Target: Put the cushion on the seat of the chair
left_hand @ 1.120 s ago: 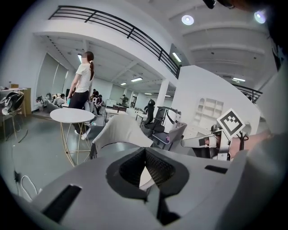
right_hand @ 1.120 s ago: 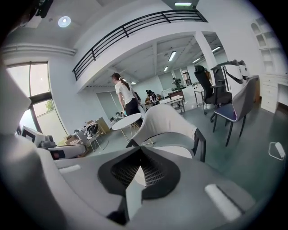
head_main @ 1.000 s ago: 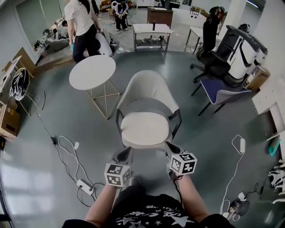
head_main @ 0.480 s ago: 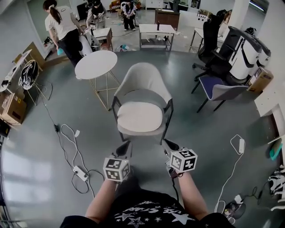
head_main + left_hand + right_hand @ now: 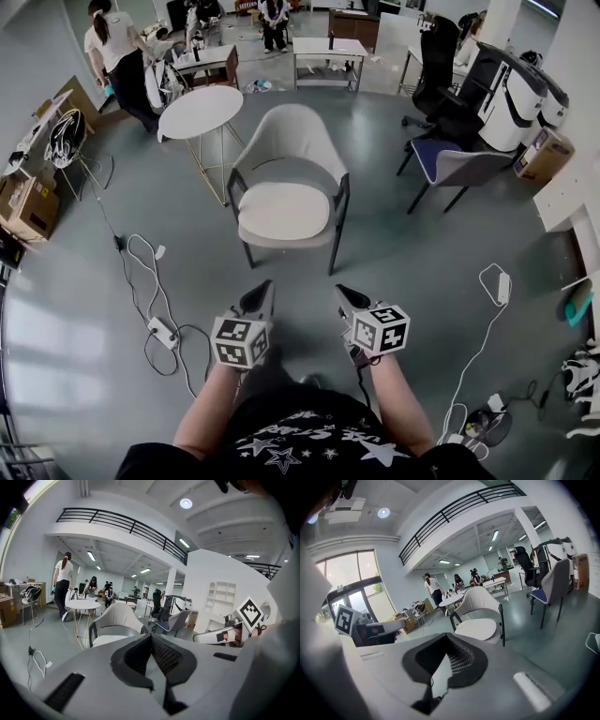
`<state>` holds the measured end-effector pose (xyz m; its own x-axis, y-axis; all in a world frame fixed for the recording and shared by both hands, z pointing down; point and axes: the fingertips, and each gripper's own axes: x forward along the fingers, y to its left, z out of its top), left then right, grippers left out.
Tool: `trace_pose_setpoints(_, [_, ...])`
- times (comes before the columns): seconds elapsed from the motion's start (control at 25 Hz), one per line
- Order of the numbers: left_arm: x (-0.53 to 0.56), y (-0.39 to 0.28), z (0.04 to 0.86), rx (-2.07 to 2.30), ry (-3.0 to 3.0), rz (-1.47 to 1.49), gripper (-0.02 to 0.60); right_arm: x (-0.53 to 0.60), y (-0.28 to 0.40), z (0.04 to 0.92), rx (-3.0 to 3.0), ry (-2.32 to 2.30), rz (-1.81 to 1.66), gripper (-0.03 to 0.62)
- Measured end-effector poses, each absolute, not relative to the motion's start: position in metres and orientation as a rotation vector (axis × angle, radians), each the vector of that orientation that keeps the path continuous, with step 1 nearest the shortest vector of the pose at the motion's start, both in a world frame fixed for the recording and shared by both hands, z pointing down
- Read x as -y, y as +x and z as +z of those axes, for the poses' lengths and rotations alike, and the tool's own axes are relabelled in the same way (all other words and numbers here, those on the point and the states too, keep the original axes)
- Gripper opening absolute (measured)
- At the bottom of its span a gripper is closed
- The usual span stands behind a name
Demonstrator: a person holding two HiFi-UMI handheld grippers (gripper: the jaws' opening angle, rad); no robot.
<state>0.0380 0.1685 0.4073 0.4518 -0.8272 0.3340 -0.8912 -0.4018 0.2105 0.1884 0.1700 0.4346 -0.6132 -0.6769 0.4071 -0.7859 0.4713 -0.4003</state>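
Withdrawn from the armchair (image 5: 298,141), left gripper (image 5: 262,292) and right gripper (image 5: 345,296) are closed, empty; the cushion (image 5: 284,210) is seated: task judged done.

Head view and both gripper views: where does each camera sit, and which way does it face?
Head view: on the person's head, facing steeply down at the chair and its cushion; forearms, left gripper and right gripper show.
Left gripper view: on the left gripper, facing the chair along its shut jaws; the right gripper shows at right.
Right gripper view: on the right gripper, facing the chair along its shut jaws; the left gripper shows at left.
Shared: chair and cushion.
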Motion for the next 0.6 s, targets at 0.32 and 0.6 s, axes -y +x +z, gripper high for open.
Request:
trace_pose_setpoints(0.32, [-0.207,0.056,0.407,1.459,2.357,0.276,0.009,-0.209,0.209,0.439,2.499,1.285,0.854,0.003])
trace_pose_setpoints(0.6, [-0.225,0.064,0.392,1.483,2.416,0.291,0.009,-0.214,0.217,0.426,2.514,1.312,0.798,0.003])
